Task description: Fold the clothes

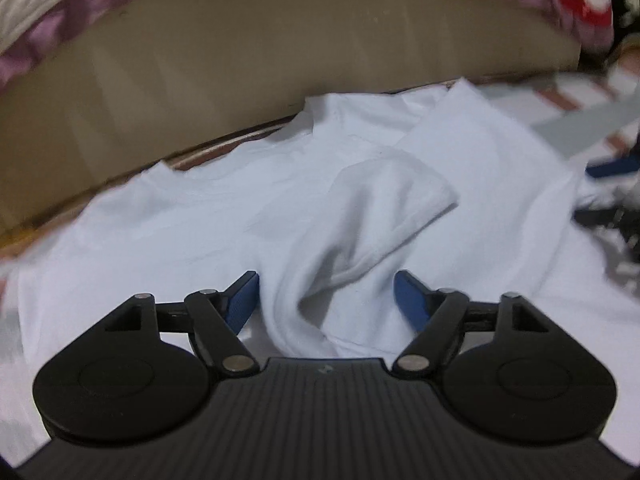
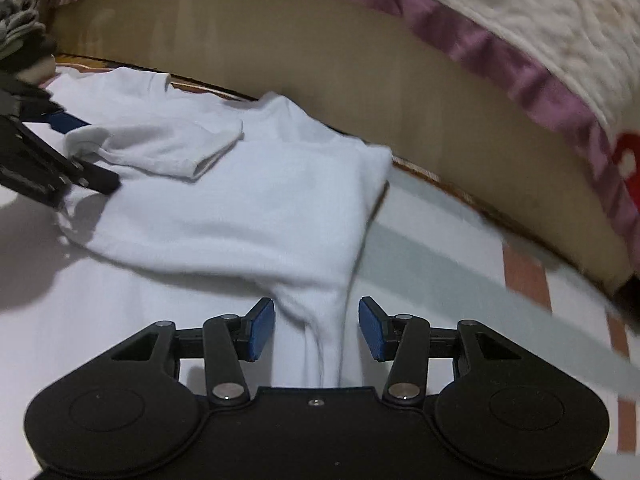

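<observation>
A white T-shirt (image 1: 192, 216) lies spread flat, with one short sleeve (image 1: 384, 208) folded inward over its body. My left gripper (image 1: 326, 300) is open low over the shirt's near edge, and a raised ridge of cloth runs between its blue pads (image 1: 242, 304) without being pinched. In the right wrist view the same T-shirt (image 2: 256, 200) stretches away to the left. My right gripper (image 2: 316, 328) is open over a bunched corner of the fabric that passes between its fingers. The left gripper (image 2: 80, 148) shows at the left edge, beside the folded sleeve (image 2: 168, 148).
The shirt rests on a white sheet with grey and reddish stripes (image 2: 460, 272). Behind it rises a beige bed side (image 1: 260, 60), and above that hangs a quilt with purple trim (image 2: 500, 52). Grey and dark clothing (image 2: 20, 28) is piled at the far left.
</observation>
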Demonstrator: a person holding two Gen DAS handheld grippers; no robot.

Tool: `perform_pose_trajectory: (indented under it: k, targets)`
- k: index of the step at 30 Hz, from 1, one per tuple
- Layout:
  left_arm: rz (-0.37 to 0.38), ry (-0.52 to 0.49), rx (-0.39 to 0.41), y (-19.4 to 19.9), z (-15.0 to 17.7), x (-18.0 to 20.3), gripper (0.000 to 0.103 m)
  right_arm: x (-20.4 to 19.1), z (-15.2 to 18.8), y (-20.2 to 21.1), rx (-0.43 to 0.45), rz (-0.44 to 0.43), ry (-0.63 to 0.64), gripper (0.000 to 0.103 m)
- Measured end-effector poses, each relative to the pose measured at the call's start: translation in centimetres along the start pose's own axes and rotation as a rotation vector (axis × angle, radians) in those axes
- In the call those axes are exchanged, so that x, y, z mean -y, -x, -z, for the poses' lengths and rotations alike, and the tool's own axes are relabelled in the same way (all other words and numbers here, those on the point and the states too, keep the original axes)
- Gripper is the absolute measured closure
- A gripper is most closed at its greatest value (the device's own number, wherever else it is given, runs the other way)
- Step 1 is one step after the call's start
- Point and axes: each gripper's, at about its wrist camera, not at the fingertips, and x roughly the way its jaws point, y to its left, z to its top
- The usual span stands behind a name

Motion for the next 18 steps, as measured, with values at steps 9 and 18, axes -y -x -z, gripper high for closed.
perform_pose_trajectory:
  k: [9,18]
  targets:
    - [-0.099,0.256,0.119,2.5,1.1,-3.3,0.092,0.6,0.0,-1.0,0.022,-0.004,-0.083,0.091]
    - [-0.177,0.483,0.04,3.7,5.5,-7.6,0.085,0.2,0.1,-0.8,0.021,0.03,-0.1,0.091]
